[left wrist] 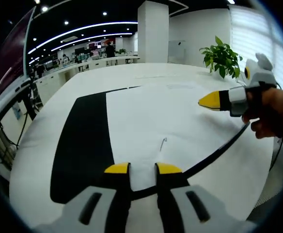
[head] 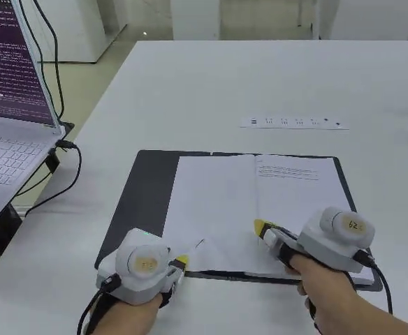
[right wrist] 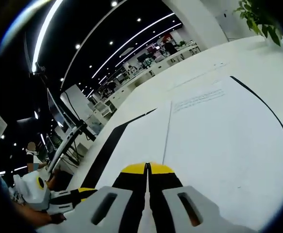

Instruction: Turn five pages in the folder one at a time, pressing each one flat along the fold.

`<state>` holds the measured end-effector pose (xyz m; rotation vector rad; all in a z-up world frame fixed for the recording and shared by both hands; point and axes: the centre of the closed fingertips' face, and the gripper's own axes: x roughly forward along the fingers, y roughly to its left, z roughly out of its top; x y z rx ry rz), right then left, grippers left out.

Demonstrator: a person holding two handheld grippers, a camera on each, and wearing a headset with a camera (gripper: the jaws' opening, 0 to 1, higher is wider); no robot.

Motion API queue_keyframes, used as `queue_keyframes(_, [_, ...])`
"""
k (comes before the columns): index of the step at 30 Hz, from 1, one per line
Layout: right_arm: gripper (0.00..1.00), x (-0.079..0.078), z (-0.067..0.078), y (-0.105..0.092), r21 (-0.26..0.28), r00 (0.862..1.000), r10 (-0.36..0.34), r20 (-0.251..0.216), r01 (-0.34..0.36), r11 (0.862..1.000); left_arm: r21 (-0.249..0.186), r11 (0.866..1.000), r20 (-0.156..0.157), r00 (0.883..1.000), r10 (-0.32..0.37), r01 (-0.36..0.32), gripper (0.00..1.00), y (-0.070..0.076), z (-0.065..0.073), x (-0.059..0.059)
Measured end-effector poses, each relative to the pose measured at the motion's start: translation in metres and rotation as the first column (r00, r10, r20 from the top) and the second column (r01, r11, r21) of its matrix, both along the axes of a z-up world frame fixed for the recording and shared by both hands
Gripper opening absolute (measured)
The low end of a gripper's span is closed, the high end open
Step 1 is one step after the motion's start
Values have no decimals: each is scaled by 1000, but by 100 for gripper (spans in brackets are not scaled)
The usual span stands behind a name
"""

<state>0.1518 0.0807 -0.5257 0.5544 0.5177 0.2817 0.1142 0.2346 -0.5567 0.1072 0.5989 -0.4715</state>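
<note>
My right gripper [right wrist: 148,167] is shut tight, I think to press the fold [right wrist: 166,131] flat; my left gripper [left wrist: 142,168], a little open, waits at the folder [head: 144,195] edge

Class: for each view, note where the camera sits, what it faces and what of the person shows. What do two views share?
Head view: on the person's head, looking down at the open folder; both hands, left gripper, right gripper.
Left gripper view: folder's near edge, facing across the pages; own fingers.
Right gripper view: by the fold's near end, facing along it; own shut fingers.
Shared: each gripper view catches the other gripper.
</note>
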Motion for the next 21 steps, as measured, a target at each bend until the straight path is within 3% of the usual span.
queue_keyframes(3, [0,12,-3,2,-37,1000,23,10,-23,999,2,1000,22,1000,-15,15,19,-1,0,0])
queue_keyframes(9, [0,29,-12,2,-88,999,42,1,-42,995,7,1000,18,1000,-17,17,19,-1,0,1])
queue_keyframes(21, [0,56,-15,0,-131,997,75,27,-70,989,-15,1000,35,999,-8,8,19,-1,0,1])
